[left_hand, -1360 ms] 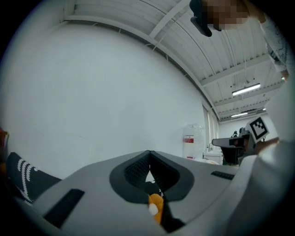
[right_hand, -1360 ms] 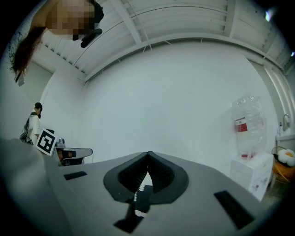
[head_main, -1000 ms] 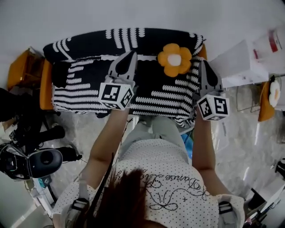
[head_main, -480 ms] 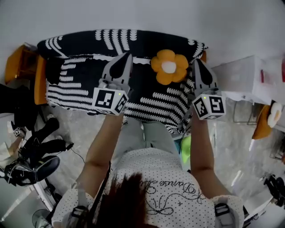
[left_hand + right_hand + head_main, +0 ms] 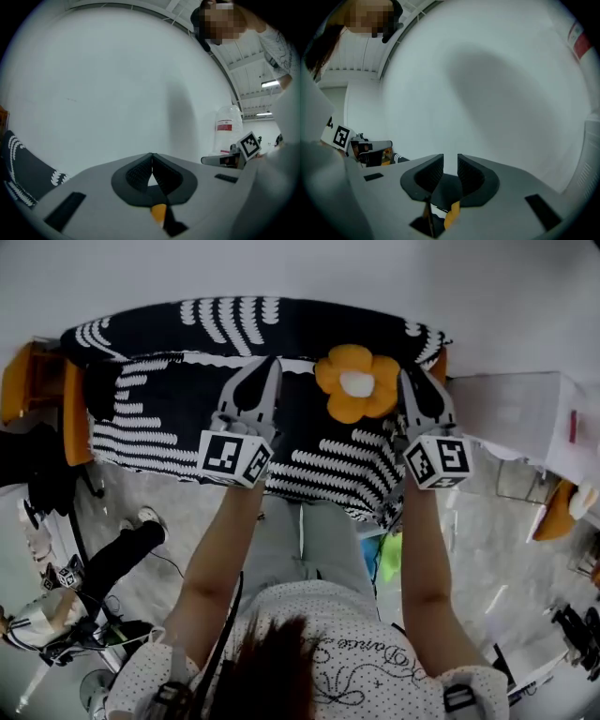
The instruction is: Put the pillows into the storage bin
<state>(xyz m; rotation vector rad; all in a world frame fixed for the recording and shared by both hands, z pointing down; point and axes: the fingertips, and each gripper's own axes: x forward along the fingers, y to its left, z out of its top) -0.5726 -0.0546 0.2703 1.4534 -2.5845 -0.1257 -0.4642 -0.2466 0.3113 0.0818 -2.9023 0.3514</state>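
A big black-and-white knitted pillow (image 5: 187,418) with an orange flower (image 5: 353,382) hangs in front of me in the head view. Both grippers lie on its top. My left gripper (image 5: 265,367) rests near the white seam with its jaws shut (image 5: 151,157). Black and orange fabric shows under them. My right gripper (image 5: 411,379) sits at the pillow's right edge. Its jaws (image 5: 450,164) have just been opening and stand a little apart, with only the white wall seen between them. Orange edges (image 5: 75,413) stick out beside the pillow; I cannot tell what they belong to.
A clear plastic box (image 5: 525,413) stands at the right, with another orange pillow (image 5: 562,507) beyond it. A bottle with a red label (image 5: 228,126) stands by the white wall. A person's leg and shoe (image 5: 141,521) and camera gear (image 5: 56,624) are on the floor at left.
The pillow has travelled along with both grippers and spreads wider in the head view. The clear box and the things on the floor have slid past behind it.
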